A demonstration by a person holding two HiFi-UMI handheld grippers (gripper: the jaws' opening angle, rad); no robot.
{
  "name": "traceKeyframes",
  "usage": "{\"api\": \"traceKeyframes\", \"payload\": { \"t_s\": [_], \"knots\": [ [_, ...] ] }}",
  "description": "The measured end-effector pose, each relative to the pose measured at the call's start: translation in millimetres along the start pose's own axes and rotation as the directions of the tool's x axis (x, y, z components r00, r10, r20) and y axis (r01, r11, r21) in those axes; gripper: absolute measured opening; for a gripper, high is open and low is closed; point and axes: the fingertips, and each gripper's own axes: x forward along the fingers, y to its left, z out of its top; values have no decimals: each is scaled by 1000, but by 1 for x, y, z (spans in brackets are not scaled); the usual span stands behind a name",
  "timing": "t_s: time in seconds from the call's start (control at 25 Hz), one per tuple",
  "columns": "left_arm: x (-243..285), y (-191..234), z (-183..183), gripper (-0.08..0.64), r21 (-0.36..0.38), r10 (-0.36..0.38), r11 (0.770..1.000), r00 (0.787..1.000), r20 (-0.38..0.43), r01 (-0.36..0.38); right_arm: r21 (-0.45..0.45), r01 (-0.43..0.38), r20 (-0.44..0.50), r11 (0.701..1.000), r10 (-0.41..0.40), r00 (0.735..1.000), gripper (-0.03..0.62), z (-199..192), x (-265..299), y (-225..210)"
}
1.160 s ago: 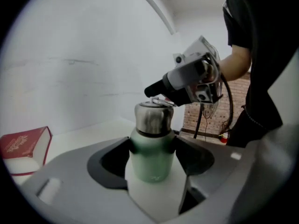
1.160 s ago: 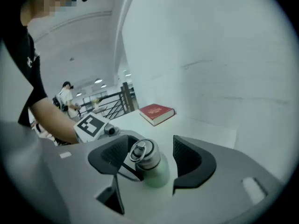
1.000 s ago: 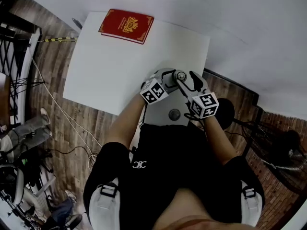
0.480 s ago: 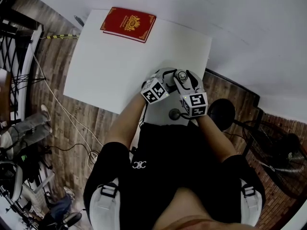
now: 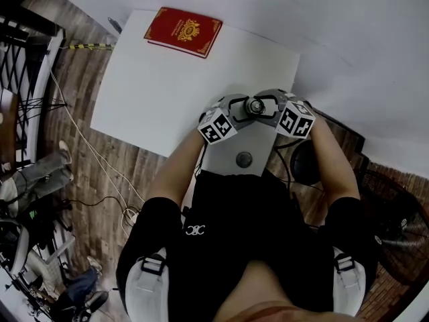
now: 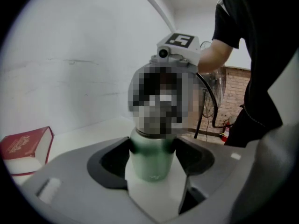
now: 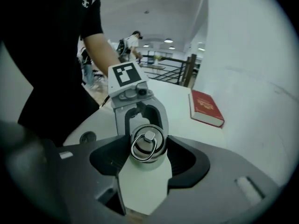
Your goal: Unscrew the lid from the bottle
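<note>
The right claw (image 7: 147,149) has swung over and just closed a little onto the lid (image 7: 148,141) of the bottle (image 6: 150,164), upright at the near edge of the worktop (image 5: 167,79) and held tight by the left claw (image 6: 153,148), so unscrewing can probably start.

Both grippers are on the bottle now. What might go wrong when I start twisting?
1. The left gripper clamps the green bottle by its smooth round body; it may spin with the lid.
2. The right gripper has just been closing its jaws, the lid between them; a shallow hold may slip.
3. The bottle stands near the edge of the white table; a jerk might tip it off.
</note>
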Motion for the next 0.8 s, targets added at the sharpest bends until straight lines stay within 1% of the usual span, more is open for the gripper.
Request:
{"api": "traceKeyframes", "payload": {
  "t_s": [0.08,0.16,0.2,0.24,0.28,0.32,0.4,0.44,0.48,0.56,0.6,0.64,0.68,0.72,0.76,0.8],
  "knots": [
    [0,0,0,360,1,1,1000,1000,0,-1,-130,-89,-105,988,75,992,253,0,1,3],
    [1,0,-2,360,1,0,1000,1000,-6,0,-230,-151,-198,961,106,974,253,-3,1,4],
    [2,0,-3,360,1,0,1000,1000,-9,0,-258,-167,-231,952,107,967,253,-3,1,4],
    [2,0,-4,360,0,2,1000,1000,-11,-2,-262,-171,-248,950,105,963,253,-3,1,4],
    [2,1,-5,360,-2,4,1000,1000,-13,-4,-239,-163,-246,957,103,964,255,-1,0,4],
    [2,1,-6,360,-5,5,1000,1000,-16,-5,-192,-150,-224,970,105,969,255,2,0,4],
    [2,0,-6,360,-4,7,1000,1000,-14,-7,-63,-119,-135,991,110,985,256,11,-4,7],
    [2,0,-5,360,-2,6,1000,1000,-12,-6,0,-96,-83,995,95,992,259,15,-6,6],
    [2,0,-5,360,-2,5,1000,1000,-13,-5,56,-60,-37,997,62,997,273,18,-7,3],
    [2,1,-7,360,-5,7,1000,1000,-16,-7,163,43,33,986,-49,998,283,24,-10,-8],
    [1,1,-7,360,-4,9,1000,1000,-17,-9,224,98,63,970,-115,991,289,26,-12,-14],
    [1,1,-7,360,-4,9,1000,1000,-16,-9,294,147,93,945,-181,979,295,29,-15,-19],
    [1,0,-6,360,-6,9,1000,1000,-14,-9,372,190,125,909,-252,960,295,31,-19,-24],
    [1,0,-6,360,-8,8,1000,1000,-14,-8,453,230,156,861,-331,931,296,33,-24,-28],
    [1,-1,-5,360,-9,6,1000,1000,-14,-6,532,269,180,803,-418,890,296,35,-31,-32],
    [1,-2,-3,360,-8,2,1000,1000,-12,-2,605,310,191,733,-511,838,296,36,-39,-36]
  ]
}}
